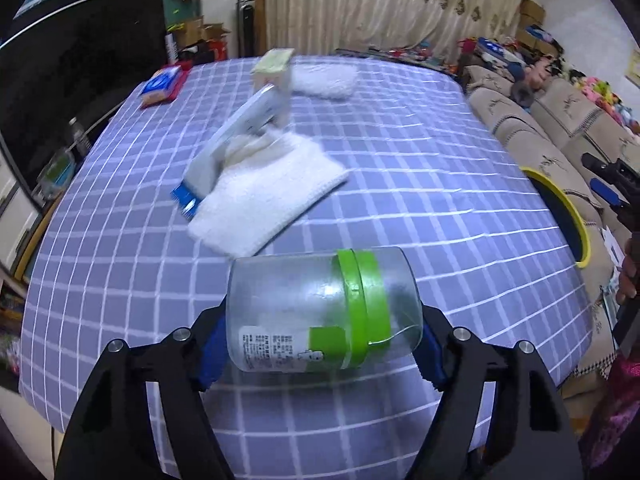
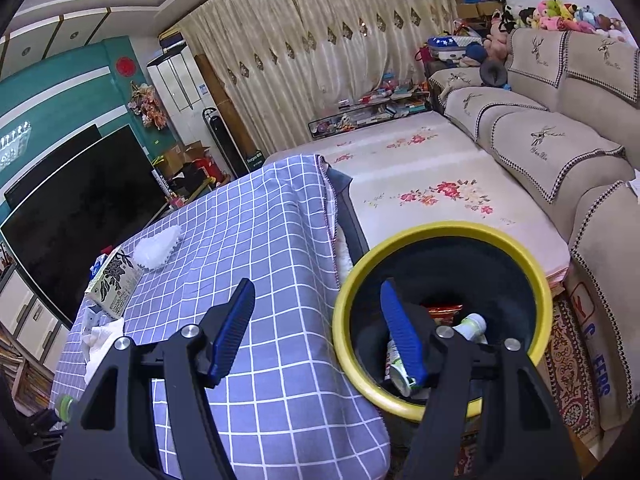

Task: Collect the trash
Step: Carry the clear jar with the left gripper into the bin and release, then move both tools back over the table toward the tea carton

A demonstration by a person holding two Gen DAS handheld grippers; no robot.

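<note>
My left gripper (image 1: 320,344) is shut on a clear plastic cup (image 1: 320,308) with a green band, held on its side just above the checked tablecloth (image 1: 420,168). My right gripper (image 2: 316,328) is open and empty, over the table's edge and the yellow-rimmed black bin (image 2: 536,276). The bin holds a bottle (image 2: 472,326), a can and a red wrapper. The bin's rim also shows at the right in the left wrist view (image 1: 576,216).
On the table lie a white towel (image 1: 272,196) with a blue-and-white packet (image 1: 236,136) on it, a cream carton (image 1: 276,72), a second white cloth (image 1: 324,80) and a red-and-blue pack (image 1: 162,86). A sofa (image 2: 560,140) stands right, a TV (image 2: 68,196) left.
</note>
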